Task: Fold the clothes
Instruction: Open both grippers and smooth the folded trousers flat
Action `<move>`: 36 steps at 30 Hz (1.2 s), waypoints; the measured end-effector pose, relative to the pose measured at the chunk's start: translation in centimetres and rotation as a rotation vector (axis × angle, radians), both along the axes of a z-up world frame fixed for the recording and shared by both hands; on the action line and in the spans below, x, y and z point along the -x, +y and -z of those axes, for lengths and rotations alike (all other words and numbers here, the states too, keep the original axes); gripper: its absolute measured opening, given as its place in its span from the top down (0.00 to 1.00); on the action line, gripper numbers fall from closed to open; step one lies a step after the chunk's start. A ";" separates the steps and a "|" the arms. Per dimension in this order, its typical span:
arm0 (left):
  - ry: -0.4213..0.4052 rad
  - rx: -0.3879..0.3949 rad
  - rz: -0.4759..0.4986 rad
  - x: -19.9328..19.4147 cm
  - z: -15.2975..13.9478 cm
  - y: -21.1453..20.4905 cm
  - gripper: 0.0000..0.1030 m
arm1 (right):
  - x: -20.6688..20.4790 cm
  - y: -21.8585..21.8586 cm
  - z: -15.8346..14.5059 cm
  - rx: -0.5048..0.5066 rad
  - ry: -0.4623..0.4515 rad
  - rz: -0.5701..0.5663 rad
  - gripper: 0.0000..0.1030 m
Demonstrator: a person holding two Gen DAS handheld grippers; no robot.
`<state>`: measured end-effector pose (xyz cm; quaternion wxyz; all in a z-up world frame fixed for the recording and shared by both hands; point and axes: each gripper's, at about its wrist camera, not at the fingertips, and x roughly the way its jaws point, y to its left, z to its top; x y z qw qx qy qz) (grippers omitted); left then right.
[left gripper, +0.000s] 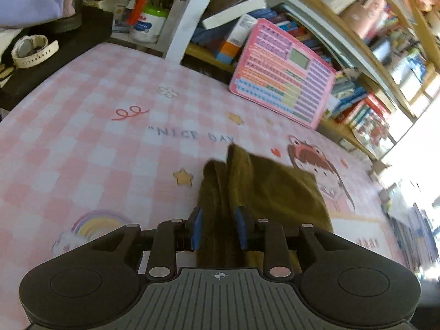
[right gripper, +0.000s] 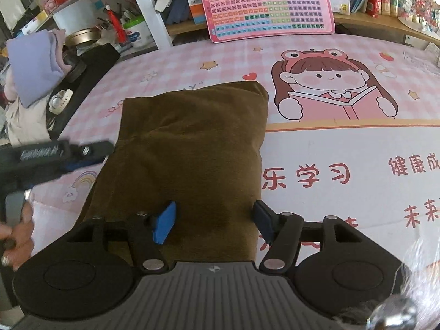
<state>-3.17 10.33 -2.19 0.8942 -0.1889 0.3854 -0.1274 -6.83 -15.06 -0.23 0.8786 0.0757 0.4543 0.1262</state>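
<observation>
An olive-brown garment (right gripper: 189,148) lies folded into a rough rectangle on the pink checked mat (right gripper: 343,151). In the left wrist view my left gripper (left gripper: 219,227) is shut on the garment's left edge (left gripper: 220,192), and bunched cloth runs between its blue pads (left gripper: 197,228). The rest of the garment (left gripper: 272,189) spreads away to the right. My left gripper also shows in the right wrist view (right gripper: 82,156), at the garment's left edge. My right gripper (right gripper: 214,220) is open above the garment's near edge, jaws wide apart and empty.
A pink keyboard toy (right gripper: 264,2) leans on the bookshelf (left gripper: 365,104) at the back of the mat. A black board with a white watch (left gripper: 33,49), a jar of pens (left gripper: 148,24) and a lilac cloth (right gripper: 35,66) stand at the left.
</observation>
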 end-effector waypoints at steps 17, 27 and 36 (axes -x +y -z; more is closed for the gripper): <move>-0.048 -0.062 -0.059 6.8 -2.2 -2.3 0.24 | 2.0 -1.0 -1.6 -0.023 -0.045 -0.069 0.39; 0.001 -0.097 -0.070 8.4 -2.4 -6.2 0.23 | 3.2 -4.3 -1.6 -0.064 -0.026 -0.115 0.36; 0.032 -0.167 -0.104 11.4 -2.8 -9.0 0.22 | 4.5 -5.5 -0.6 -0.093 0.020 -0.188 0.34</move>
